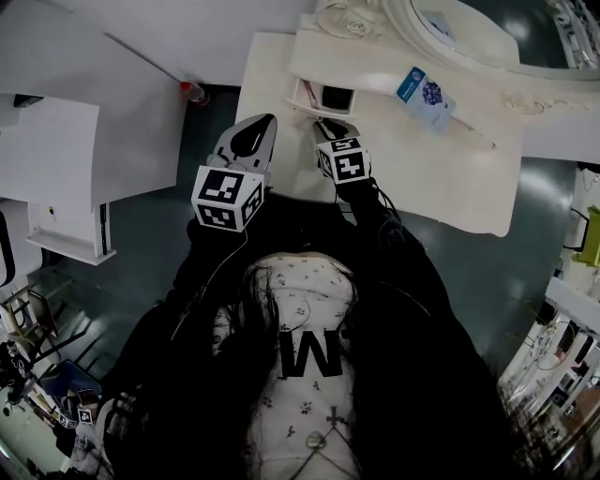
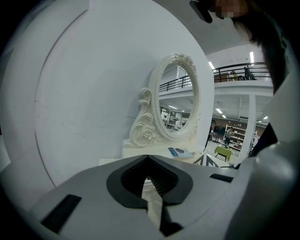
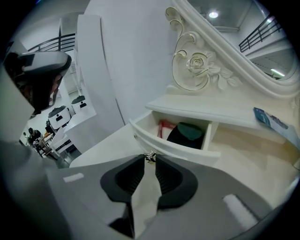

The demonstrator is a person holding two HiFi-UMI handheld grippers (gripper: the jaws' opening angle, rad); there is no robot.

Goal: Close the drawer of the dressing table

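The white dressing table (image 1: 441, 178) has a small drawer (image 1: 319, 97) pulled open below its oval mirror (image 1: 450, 28). In the right gripper view the drawer's front panel (image 3: 173, 145) faces me, with a dark teal-topped item (image 3: 185, 136) and a red item (image 3: 163, 129) inside. My right gripper (image 3: 150, 159) is at the small metal knob (image 3: 150, 156), its jaws closed round it; in the head view that right gripper (image 1: 323, 124) is just in front of the drawer. My left gripper (image 1: 255, 131) is held above the table's left edge, shut and empty (image 2: 148, 159), facing the mirror (image 2: 178, 105).
A blue packet (image 1: 424, 94) lies on the shelf to the right of the drawer, and shows in the right gripper view (image 3: 269, 119). A white cabinet (image 1: 56, 169) stands at the left. A red-capped object (image 1: 192, 92) sits by the wall.
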